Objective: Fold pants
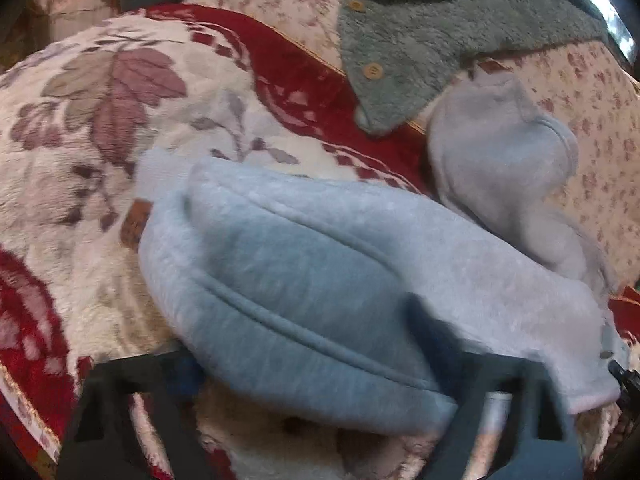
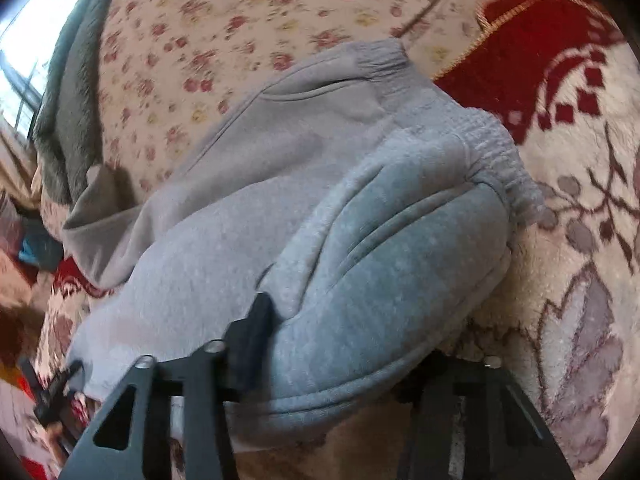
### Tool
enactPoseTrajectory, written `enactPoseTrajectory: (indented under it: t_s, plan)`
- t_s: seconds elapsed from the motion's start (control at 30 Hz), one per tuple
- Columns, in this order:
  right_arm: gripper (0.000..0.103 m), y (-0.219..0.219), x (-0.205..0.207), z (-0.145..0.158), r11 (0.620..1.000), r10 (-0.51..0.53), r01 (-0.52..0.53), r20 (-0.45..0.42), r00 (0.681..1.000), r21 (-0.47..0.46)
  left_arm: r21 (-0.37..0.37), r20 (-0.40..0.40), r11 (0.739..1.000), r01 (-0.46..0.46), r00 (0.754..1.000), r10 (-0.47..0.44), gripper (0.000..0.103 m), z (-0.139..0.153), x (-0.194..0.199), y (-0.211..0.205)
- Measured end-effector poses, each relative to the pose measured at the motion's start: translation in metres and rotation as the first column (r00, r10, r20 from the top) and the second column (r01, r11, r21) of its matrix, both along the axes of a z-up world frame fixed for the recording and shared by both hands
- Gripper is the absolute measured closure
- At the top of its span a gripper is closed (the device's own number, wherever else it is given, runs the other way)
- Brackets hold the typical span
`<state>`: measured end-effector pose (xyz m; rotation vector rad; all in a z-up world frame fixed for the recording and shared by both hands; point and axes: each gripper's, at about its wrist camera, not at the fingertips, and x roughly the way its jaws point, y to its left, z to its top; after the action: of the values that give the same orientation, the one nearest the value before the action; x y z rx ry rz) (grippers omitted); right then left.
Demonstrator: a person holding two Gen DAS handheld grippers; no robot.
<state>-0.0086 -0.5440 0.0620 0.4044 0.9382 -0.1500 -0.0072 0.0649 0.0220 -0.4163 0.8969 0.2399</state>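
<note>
Grey pants (image 1: 320, 280) lie on a floral blanket (image 1: 80, 140), a green jacket (image 1: 420, 40) nearby. Both tools (image 1: 320, 412) (image 2: 340, 360) spread wide, fabric draped between fingers; grip unclear.

grey pants, partly folded

the pants (image 1: 304, 280) (image 2: 320, 248) are light grey fleece sweatpants with a soft, fuzzy surface and raised seams. they lie bunched in layers, one part doubled over another so the upper fold sits in front and a flatter layer spreads behind. a ribbed, gathered band (image 2: 496, 152) shows at the far edge of the upper fold, and a second ribbed band (image 2: 380, 58) lies beyond it.
</note>
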Motion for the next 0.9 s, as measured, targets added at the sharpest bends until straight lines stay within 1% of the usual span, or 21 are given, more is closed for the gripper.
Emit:
enactPoseTrajectory:
  t_s: [0.03,0.07,0.13,0.23,0.33,0.5,0.63,0.73,0.77,0.8,0.87,0.9]
  plan:
    - [0.067,0.000,-0.002,0.002,1.000,0.005,-0.005,0.005,1.000,0.002,-0.010,-0.002,1.000,0.018,1.000,-0.018,0.051,0.000,0.000,-0.002]
    - [0.071,0.000,-0.006,0.005,1.000,0.011,-0.011,0.012,1.000,0.006,-0.016,0.006,1.000,0.026,1.000,-0.026,0.057,0.001,-0.001,-0.003]
    - [0.076,-0.001,-0.014,0.011,1.000,0.022,-0.022,0.023,1.000,0.009,-0.025,0.026,0.999,0.046,0.999,-0.046,0.075,0.008,-0.007,-0.008]
    - [0.081,0.000,-0.027,0.019,0.999,0.042,-0.042,0.036,0.998,0.003,-0.041,0.067,0.996,0.073,0.995,-0.070,0.084,0.024,-0.017,-0.015]
    - [0.083,0.002,-0.042,0.032,0.997,0.070,-0.071,0.053,0.996,0.018,-0.062,0.086,0.993,0.099,0.992,-0.094,0.085,0.039,-0.028,-0.017]
    - [0.085,-0.001,-0.079,0.058,0.996,0.092,-0.093,0.074,0.993,0.015,-0.064,0.120,0.986,0.153,0.982,-0.144,0.085,0.052,-0.051,-0.018]
    - [0.090,-0.001,-0.114,0.071,0.994,0.111,-0.111,0.066,0.992,-0.013,-0.055,0.112,0.981,0.184,0.978,-0.178,0.085,0.048,-0.070,-0.019]
    - [0.091,0.002,-0.137,0.068,0.991,0.133,-0.132,0.041,0.990,-0.028,-0.067,0.096,0.978,0.200,0.976,-0.193,0.085,0.039,-0.080,-0.018]
    - [0.091,0.002,-0.142,0.062,0.990,0.138,-0.137,0.021,0.990,-0.043,-0.074,0.089,0.976,0.202,0.977,-0.196,0.085,0.035,-0.083,-0.018]
    - [0.090,0.002,-0.143,0.056,0.990,0.137,-0.136,0.004,0.991,-0.045,-0.075,0.081,0.977,0.200,0.978,-0.194,0.084,0.032,-0.084,-0.018]
    - [0.088,-0.005,-0.141,0.041,0.992,0.123,-0.124,-0.054,0.991,-0.015,-0.071,0.056,0.980,0.184,0.982,-0.180,0.076,0.027,-0.085,-0.016]
    - [0.086,-0.008,-0.140,0.035,0.996,0.092,-0.093,-0.086,0.992,-0.010,-0.071,0.066,0.983,0.170,0.984,-0.166,0.067,0.028,-0.087,-0.014]
